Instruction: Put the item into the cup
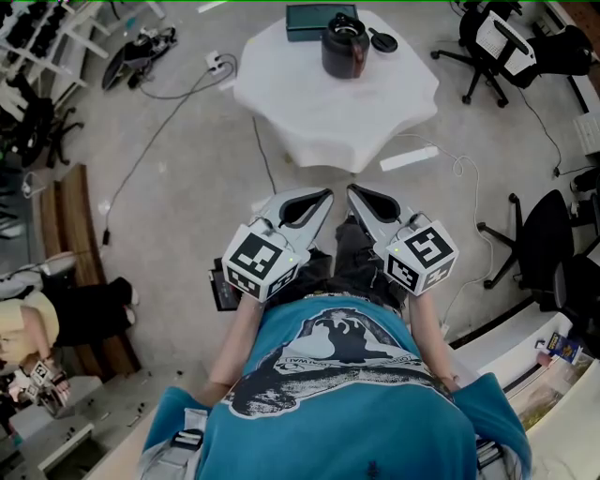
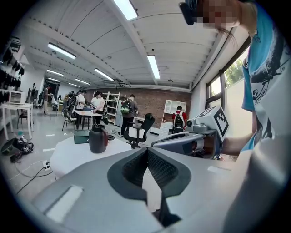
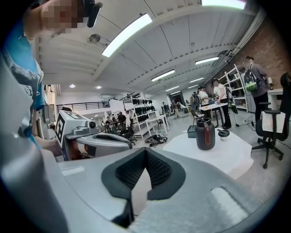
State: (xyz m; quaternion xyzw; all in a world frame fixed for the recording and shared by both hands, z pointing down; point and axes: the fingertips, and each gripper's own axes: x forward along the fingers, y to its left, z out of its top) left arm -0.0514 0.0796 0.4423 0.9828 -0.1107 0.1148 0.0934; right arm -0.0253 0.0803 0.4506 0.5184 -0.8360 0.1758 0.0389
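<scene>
A dark cup (image 1: 344,47) stands at the far side of a white table (image 1: 337,112), well ahead of both grippers. It also shows in the left gripper view (image 2: 97,139) and the right gripper view (image 3: 205,133). A small dark round lid (image 1: 382,41) lies just right of it. My left gripper (image 1: 324,195) and right gripper (image 1: 352,191) hang side by side close to the person's body, short of the table. Each has its jaws closed tip to tip with nothing between them, as seen at the left gripper (image 2: 146,151) and the right gripper (image 3: 145,151).
A dark green box (image 1: 319,21) lies behind the cup. Office chairs (image 1: 497,42) stand at the right, another chair (image 1: 553,253) nearer. Cables and a power strip (image 1: 409,157) lie on the floor by the table. People stand in the far background.
</scene>
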